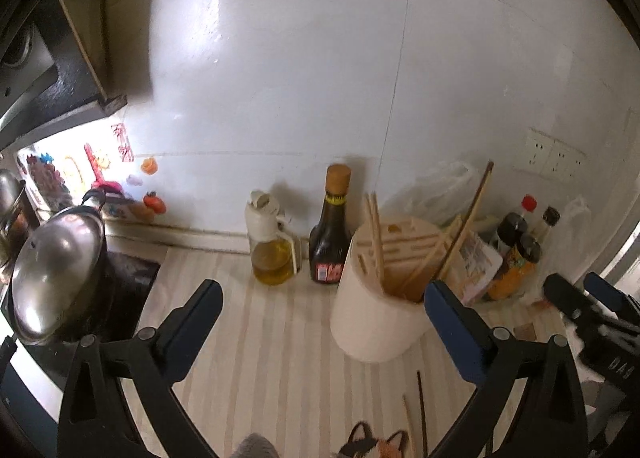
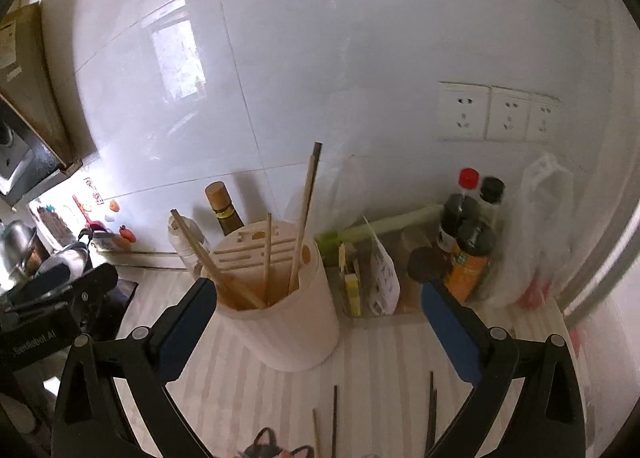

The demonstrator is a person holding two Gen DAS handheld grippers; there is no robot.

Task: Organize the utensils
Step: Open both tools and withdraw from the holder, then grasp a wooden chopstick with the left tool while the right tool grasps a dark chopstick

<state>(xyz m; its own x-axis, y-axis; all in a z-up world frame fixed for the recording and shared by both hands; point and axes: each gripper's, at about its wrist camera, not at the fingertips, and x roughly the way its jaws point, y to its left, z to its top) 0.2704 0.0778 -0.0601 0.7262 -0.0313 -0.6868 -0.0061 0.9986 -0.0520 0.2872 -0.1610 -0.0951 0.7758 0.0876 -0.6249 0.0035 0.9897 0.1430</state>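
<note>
Loose chopsticks: flat on the surface, long axes toward the holder, nearest your right tool; both tools spread, empty, left tool likewise.

Left claw wide open, empty, above the striped table. White cylindrical utensil holder just ahead, wooden chopsticks leaning inside. Dark-brown sauce bottle and clear oil jug behind it by the wall. Steel-lidded pot far left. Two loose chopsticks on the table near the bottom edge.
</note>
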